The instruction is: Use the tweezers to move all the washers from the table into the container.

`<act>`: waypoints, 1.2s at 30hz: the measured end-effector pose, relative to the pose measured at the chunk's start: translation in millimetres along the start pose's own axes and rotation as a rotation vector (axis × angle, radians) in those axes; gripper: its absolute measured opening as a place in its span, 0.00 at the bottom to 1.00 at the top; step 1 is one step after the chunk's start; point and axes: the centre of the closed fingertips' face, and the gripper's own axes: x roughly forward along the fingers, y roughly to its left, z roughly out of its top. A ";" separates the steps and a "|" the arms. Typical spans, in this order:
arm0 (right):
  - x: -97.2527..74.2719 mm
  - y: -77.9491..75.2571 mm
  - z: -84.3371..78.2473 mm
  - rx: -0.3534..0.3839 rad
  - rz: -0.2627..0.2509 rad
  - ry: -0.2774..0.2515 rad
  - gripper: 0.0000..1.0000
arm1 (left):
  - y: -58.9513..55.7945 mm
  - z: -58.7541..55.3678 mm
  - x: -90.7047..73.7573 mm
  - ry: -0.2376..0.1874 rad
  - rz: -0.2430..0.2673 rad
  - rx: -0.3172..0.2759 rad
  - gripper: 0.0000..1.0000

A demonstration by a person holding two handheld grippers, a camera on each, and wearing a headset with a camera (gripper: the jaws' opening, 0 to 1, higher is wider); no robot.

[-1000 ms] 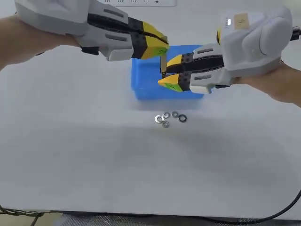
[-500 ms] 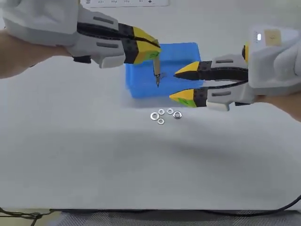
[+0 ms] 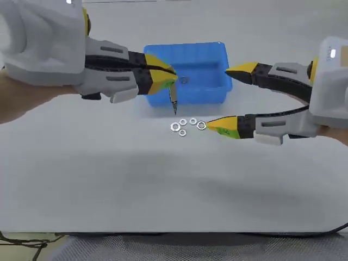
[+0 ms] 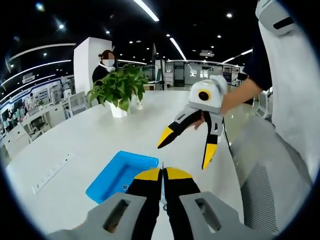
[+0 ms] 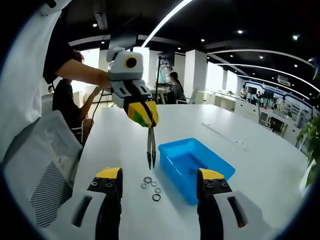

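left gripper (image 3: 167, 79) fingers clenching on tweezers (image 3: 174, 102), tips hanging near washers (image 3: 187, 125) on surface (image 3: 163, 179), right gripper (image 3: 219, 98) fingers gaping wide, blue container (image 3: 196, 98) sitting just behind

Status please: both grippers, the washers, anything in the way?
Left gripper shut on tweezers, tips above washers. Right gripper open beside them. Five washers on table, before blue container. Nothing in the way.

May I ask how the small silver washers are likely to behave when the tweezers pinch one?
The small silver metal washers lie flat on the smooth white table, so a nudged one would probably skid. They look thin and light, so the slim tweezers might drop one; on edge, it could roll.
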 end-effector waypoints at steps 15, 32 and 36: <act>-17.3 4.1 -28.2 0.072 -0.027 0.046 0.81 | -10.1 -13.8 2.9 0.001 0.036 0.014 0.05; -18.2 30.5 -53.3 0.163 0.039 0.102 1.00 | -28.2 -14.4 9.9 -0.017 -0.006 0.020 0.05; -18.8 34.7 -56.0 0.173 0.054 0.108 1.00 | -29.7 -14.9 15.2 -0.019 -0.014 0.039 0.05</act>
